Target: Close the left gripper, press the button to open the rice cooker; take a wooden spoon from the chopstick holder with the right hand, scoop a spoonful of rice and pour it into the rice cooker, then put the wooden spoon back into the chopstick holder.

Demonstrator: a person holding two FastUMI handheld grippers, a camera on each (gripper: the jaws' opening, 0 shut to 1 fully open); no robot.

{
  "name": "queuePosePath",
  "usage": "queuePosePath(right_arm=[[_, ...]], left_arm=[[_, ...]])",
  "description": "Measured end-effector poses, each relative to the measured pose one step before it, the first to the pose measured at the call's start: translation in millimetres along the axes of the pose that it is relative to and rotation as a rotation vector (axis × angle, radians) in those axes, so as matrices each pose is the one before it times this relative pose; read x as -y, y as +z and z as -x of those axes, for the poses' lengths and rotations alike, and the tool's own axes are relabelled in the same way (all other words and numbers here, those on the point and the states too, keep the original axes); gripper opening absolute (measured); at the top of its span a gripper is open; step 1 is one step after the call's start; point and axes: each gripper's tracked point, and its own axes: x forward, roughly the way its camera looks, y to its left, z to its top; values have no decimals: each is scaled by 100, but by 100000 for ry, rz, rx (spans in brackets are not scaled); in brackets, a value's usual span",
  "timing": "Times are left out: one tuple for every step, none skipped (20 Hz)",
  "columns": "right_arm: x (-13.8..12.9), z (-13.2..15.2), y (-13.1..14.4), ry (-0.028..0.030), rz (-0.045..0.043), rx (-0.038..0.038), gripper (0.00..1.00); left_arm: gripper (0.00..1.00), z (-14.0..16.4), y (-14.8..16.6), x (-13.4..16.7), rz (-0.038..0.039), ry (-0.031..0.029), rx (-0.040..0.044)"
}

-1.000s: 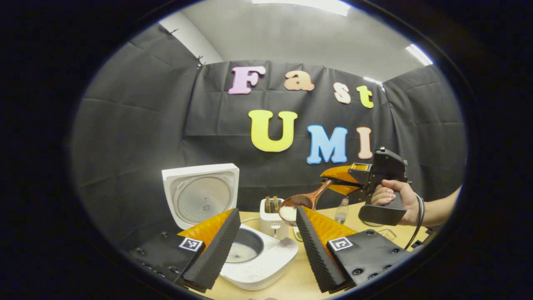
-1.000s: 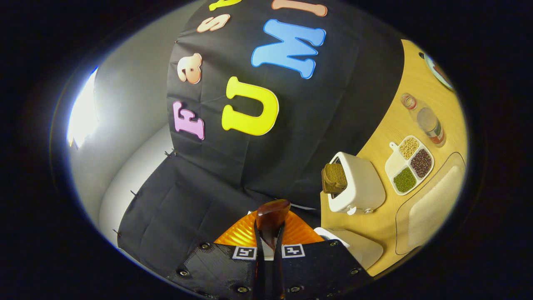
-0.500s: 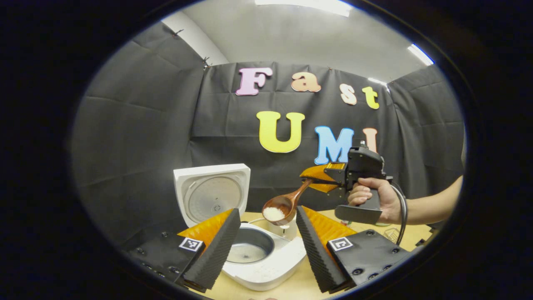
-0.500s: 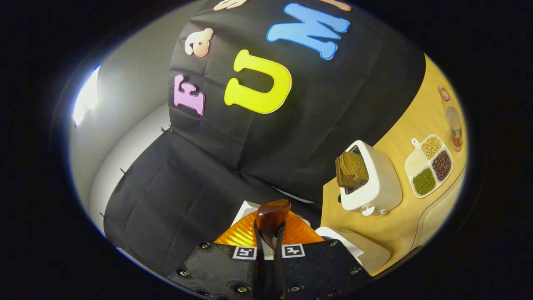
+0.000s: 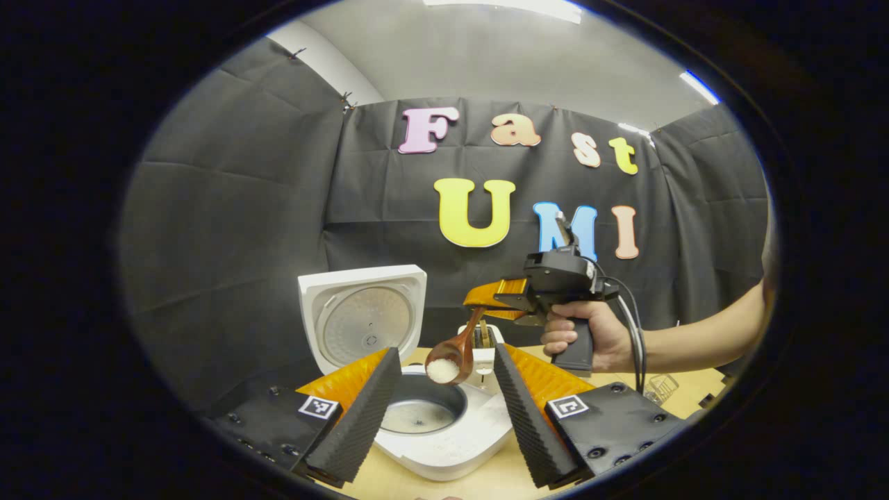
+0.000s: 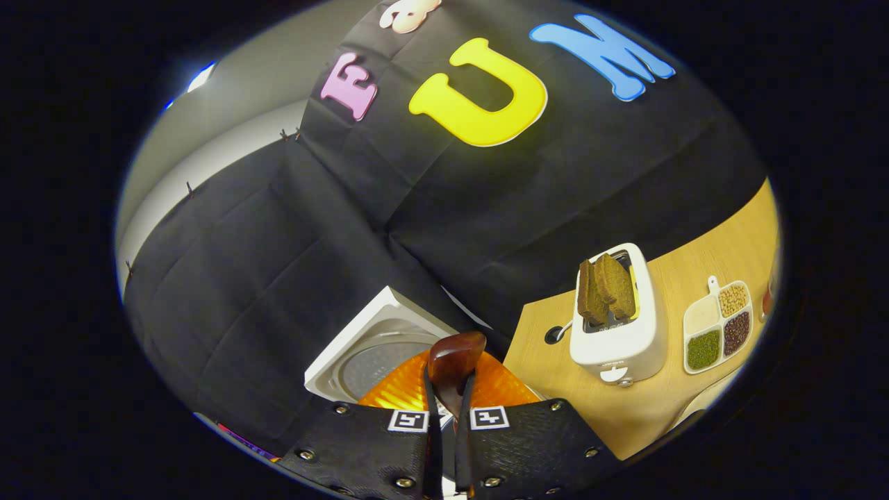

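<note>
Right fingers point(image 6: 444, 410): pressed tight on the spoon point(image 6: 453, 368) handle, one on each side. In the left gripper view the right gripper point(image 5: 501, 300) is held up in a hand point(image 5: 583, 337), above the cooker.
Spoon: in the left gripper view the spoon point(image 5: 451, 354) hangs down from the fingers, bowl low and tipped. A small heap of white rice point(image 5: 442, 370) sits in the bowl.
Left fingers point(image 5: 444, 403): wide apart, holding nothing, low over the worktop point(image 5: 486, 479). The cooker shows between them.
Cooker point(image 5: 444, 430): white, on the worktop, lid point(image 5: 364, 316) standing up open at the back. The spoon bowl is just above the pot's far rim. The pot point(image 5: 420, 410) looks to have a little something on its floor, but it is hard to tell what.
Toaster point(image 6: 618, 326): white, near the cooker in the right gripper view, with two brown bread slices point(image 6: 605, 288) sticking up.
Tray point(image 6: 719, 326): just beside the toaster, four parts with white, tan, green and dark grains.
</note>
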Motion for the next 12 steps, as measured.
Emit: queuePosePath(right_arm=[[-87, -688, -563, -8, 2213, -1418, 7], [-88, -671, -507, 166, 2006, -1484, 7], [-334, -730, -505, 406, 2440, -1568, 7], [-388, -582, -436, 168, 3486, -1258, 7], [-277, -228, -336, -142, 4487, -724, 7], [-288, -212, -91, -371, 5162, -484, 7], [-291, -181, -237, -340, 5318, -645, 7], [-485, -174, -205, 88, 5274, -622, 7], [-452, -91, -197, 617, 5143, -417, 7], [-392, -57, 60, 459, 4960, -248, 7], [-551, -168, -69, 590, 4577, -299, 7], [-654, -51, -94, 1063, 3983, -428, 7]], left_arm=[[96, 172, -190, -265, 97, 856, -757], [94, 97, -301, -283, 280, 698, -620], [94, 73, -110, -295, 305, 632, -66], [94, 169, -51, -49, 93, 533, -225], [94, 119, 23, -177, -133, 727, -250], [94, 45, -67, 17, 4, 726, -169], [94, 85, 20, -70, 357, 679, 64], [94, 147, -44, -169, 519, 627, 172], [94, 100, 83, -110, 406, 342, 337], [94, 182, -58, -334, 117, 409, 139], [94, 128, -32, -276, -19, 417, -130], [94, 114, -44, -41, 89, 384, -65]])
